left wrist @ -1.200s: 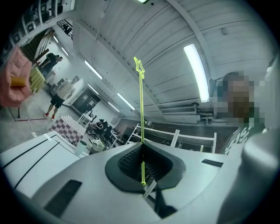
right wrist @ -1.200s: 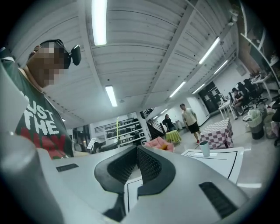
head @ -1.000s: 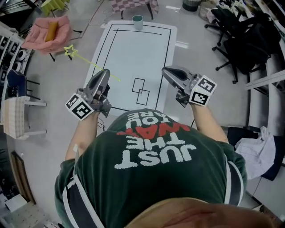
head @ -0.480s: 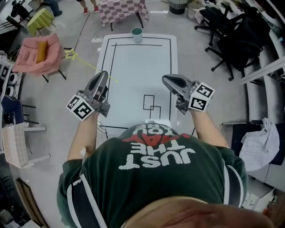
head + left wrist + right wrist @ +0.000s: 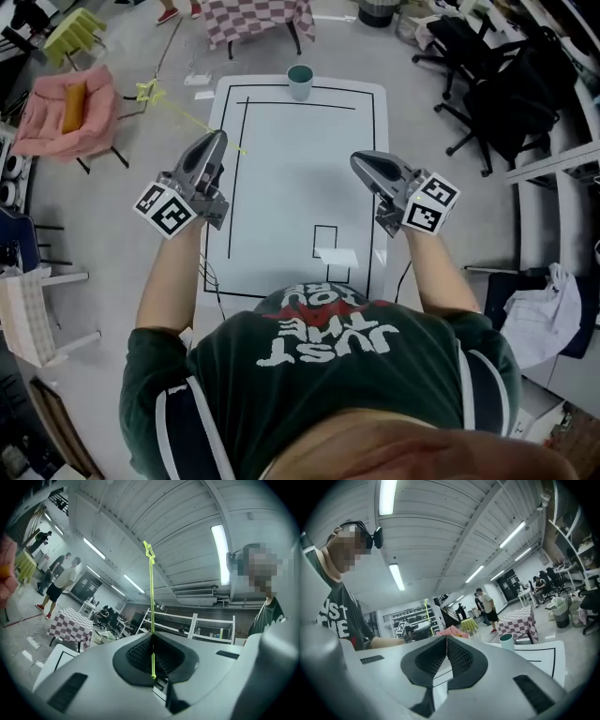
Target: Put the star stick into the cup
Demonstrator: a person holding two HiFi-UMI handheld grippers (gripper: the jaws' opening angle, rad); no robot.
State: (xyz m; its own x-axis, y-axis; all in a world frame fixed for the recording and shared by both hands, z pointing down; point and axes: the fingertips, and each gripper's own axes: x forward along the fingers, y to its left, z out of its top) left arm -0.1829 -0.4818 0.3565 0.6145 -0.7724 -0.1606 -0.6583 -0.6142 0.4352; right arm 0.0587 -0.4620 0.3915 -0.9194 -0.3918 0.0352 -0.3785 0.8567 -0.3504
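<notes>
A thin yellow-green star stick (image 5: 192, 120) runs from my left gripper (image 5: 220, 139) up and left to its star (image 5: 145, 91), out past the table's left edge. In the left gripper view the jaws of this gripper (image 5: 152, 634) are shut on the stick (image 5: 151, 597), whose star (image 5: 149, 550) points up. The teal cup (image 5: 300, 81) stands upright at the far end of the white table (image 5: 281, 187), ahead of both grippers. My right gripper (image 5: 359, 159) hovers over the table's right side, shut (image 5: 446, 638) with nothing in it. The cup (image 5: 506, 641) also shows in the right gripper view.
Black border lines and two small drawn rectangles (image 5: 325, 246) mark the table. A pink chair (image 5: 70, 108) stands at the left, a checkered table (image 5: 258, 17) beyond the far end, black office chairs (image 5: 497, 84) at the right. People (image 5: 63, 581) stand far off.
Both grippers and the person have moved forward along the table, so the cup lies nearer. The stick stays in the left gripper, its star still out to the left.
</notes>
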